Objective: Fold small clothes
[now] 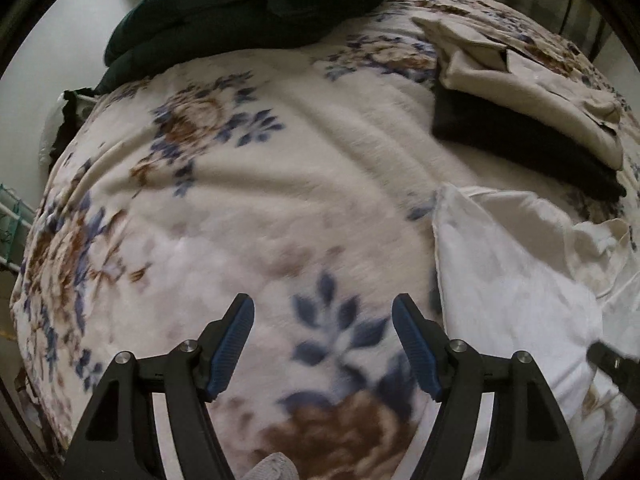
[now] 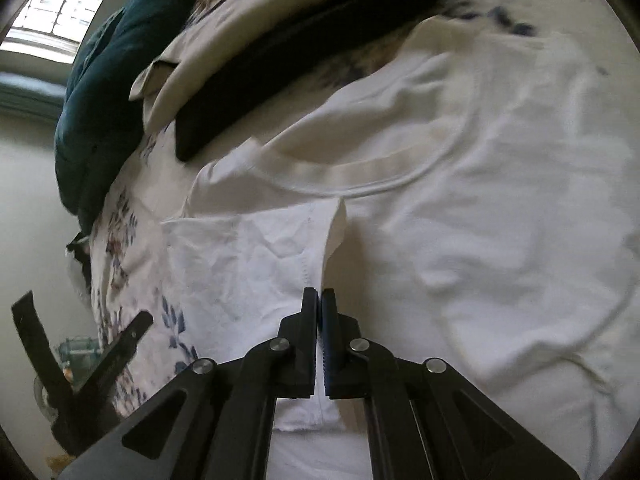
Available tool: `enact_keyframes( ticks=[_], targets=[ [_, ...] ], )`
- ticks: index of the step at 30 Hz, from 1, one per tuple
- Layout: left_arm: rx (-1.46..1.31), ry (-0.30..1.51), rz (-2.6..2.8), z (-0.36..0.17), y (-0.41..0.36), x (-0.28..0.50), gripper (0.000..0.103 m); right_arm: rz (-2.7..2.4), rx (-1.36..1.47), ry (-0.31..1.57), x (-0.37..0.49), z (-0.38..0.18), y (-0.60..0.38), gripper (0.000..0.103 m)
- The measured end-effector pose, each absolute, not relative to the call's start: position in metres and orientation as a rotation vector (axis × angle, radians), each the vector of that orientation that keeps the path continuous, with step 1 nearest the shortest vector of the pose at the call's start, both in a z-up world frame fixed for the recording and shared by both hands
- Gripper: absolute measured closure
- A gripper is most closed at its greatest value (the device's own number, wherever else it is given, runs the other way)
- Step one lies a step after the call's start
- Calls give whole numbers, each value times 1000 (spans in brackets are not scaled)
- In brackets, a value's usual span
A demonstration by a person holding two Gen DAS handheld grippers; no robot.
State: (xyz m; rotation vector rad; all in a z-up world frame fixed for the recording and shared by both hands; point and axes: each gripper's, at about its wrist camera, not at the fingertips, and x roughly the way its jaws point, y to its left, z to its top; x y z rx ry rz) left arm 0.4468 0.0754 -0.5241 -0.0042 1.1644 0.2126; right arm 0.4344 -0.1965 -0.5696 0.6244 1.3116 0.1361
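Note:
A white T-shirt (image 2: pixel 480 200) lies spread on the floral blanket (image 1: pixel 240 208), its round neckline facing up. My right gripper (image 2: pixel 319 292) is shut on the T-shirt, pinching a raised fold at the sleeve hem; white cloth shows between the pads. In the left wrist view the T-shirt (image 1: pixel 512 280) lies at the right. My left gripper (image 1: pixel 323 304) hangs open over bare blanket to the left of it, with nothing between its blue pads. The left gripper's fingers (image 2: pixel 120 344) also show at the lower left of the right wrist view.
A folded beige garment (image 1: pixel 540 92) rests on a folded black one (image 1: pixel 520 148) beyond the T-shirt. A dark green bundle of bedding (image 1: pixel 240 12) lies at the far end of the bed. The bed's edge and a pale wall are on the left, with a window (image 2: pixel 60 0) beyond.

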Motion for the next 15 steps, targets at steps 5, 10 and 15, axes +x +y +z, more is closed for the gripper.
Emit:
enact_keyframes(
  ticks=[5, 10, 15],
  targets=[
    [99, 1206, 155, -554, 46, 477, 33, 68, 523, 1402, 431, -578, -212, 84],
    [181, 1192, 121, -554, 37, 461, 33, 36, 490, 1390, 407, -555, -240, 38],
    [180, 1181, 83, -508, 26, 407, 33, -92, 463, 1434, 360, -527, -291, 25]
  ],
)
